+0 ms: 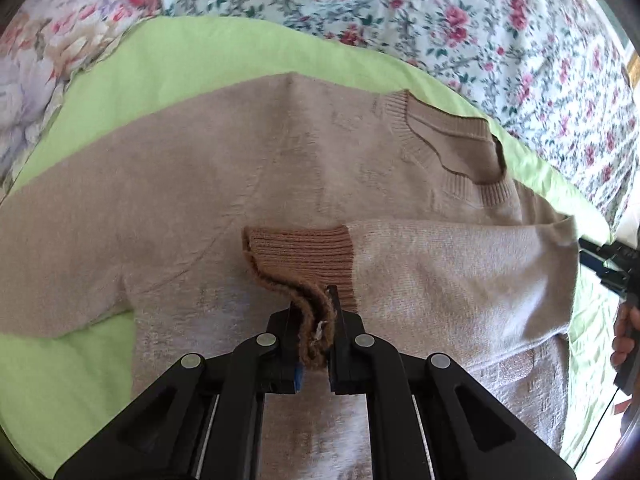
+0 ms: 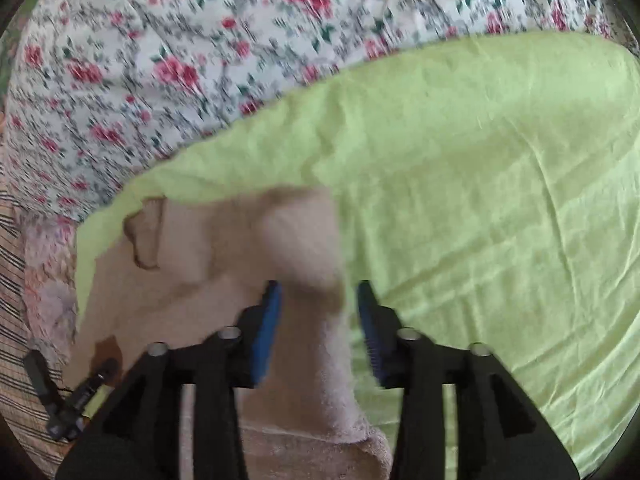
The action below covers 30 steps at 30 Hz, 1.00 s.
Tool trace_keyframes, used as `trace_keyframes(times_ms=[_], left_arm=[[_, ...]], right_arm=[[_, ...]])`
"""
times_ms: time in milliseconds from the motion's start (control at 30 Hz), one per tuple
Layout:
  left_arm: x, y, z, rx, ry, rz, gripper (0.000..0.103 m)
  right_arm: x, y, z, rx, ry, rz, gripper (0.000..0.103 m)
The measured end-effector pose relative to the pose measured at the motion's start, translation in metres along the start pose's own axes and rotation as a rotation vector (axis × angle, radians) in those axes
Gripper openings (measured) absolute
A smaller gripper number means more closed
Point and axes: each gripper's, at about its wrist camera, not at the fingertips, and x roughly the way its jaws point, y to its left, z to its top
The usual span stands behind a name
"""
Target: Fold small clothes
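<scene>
A beige knitted sweater (image 1: 248,152) lies flat on a light green sheet (image 1: 180,56), neck opening at the upper right. Its right sleeve (image 1: 460,272) is folded across the body. My left gripper (image 1: 314,320) is shut on the sleeve's brown ribbed cuff (image 1: 304,252) and holds its edge just above the body. In the blurred right wrist view, my right gripper (image 2: 318,312) is open, its blue pads either side of the sweater's shoulder fold (image 2: 304,240). The right gripper also shows at the left wrist view's right edge (image 1: 600,260).
The green sheet (image 2: 480,180) lies on a floral bedspread (image 1: 440,8) that surrounds it at the back and sides. A floral pillow (image 1: 36,80) sits at the far left. A striped fabric (image 2: 16,320) lies at the right wrist view's left edge.
</scene>
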Motion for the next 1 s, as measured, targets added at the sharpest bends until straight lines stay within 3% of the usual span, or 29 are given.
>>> trace_keyframes(times_ms=[33,100,200,267,300,400,500,567,667,700,733,800,867,1000], left_arm=[[-0.001,0.002,0.0,-0.001,-0.001,-0.002,0.007],[-0.003,0.004,0.001,0.004,-0.004,-0.004,0.007],[-0.005,0.002,0.003,0.018,-0.005,-0.004,0.007],[-0.009,0.002,0.006,0.025,-0.013,0.008,0.007],[-0.013,0.005,0.008,0.017,-0.027,0.017,0.007],[-0.018,0.024,0.013,-0.038,-0.034,0.016,0.007],[-0.013,0.034,0.012,-0.06,-0.014,0.022,0.007],[-0.013,0.035,0.009,-0.077,-0.011,0.013,0.007],[-0.01,0.03,0.004,-0.075,0.007,0.01,0.007],[-0.008,0.027,0.003,-0.074,0.014,0.01,0.007],[-0.007,0.025,0.002,-0.072,0.022,0.01,0.007],[-0.008,0.017,0.001,-0.065,0.029,-0.01,0.007],[-0.009,0.006,0.0,-0.051,0.032,-0.04,0.008],[0.004,-0.01,-0.007,-0.011,0.061,0.0,0.007]], right_arm=[[-0.002,0.006,0.003,-0.016,-0.014,0.0,0.07],[0.01,0.022,0.015,-0.074,-0.014,-0.039,0.072],[0.059,0.033,0.027,-0.178,0.118,-0.212,0.072],[0.08,0.022,0.028,-0.203,0.144,-0.302,0.05],[0.08,0.013,0.031,-0.175,0.13,-0.309,0.048],[0.057,-0.009,0.032,-0.022,0.06,-0.177,0.051],[0.031,-0.005,0.015,-0.028,0.02,-0.069,0.056],[0.024,-0.001,-0.005,-0.035,0.03,-0.035,0.067],[0.041,0.002,-0.031,-0.072,0.119,-0.02,0.068],[0.05,0.003,-0.035,-0.101,0.145,-0.026,0.055],[0.056,0.0,-0.035,-0.122,0.169,-0.035,0.006],[0.051,-0.012,-0.021,-0.098,0.136,-0.061,0.008],[0.044,-0.023,-0.009,-0.119,0.094,-0.14,0.008],[0.044,-0.045,-0.001,-0.081,0.119,-0.194,0.005]])
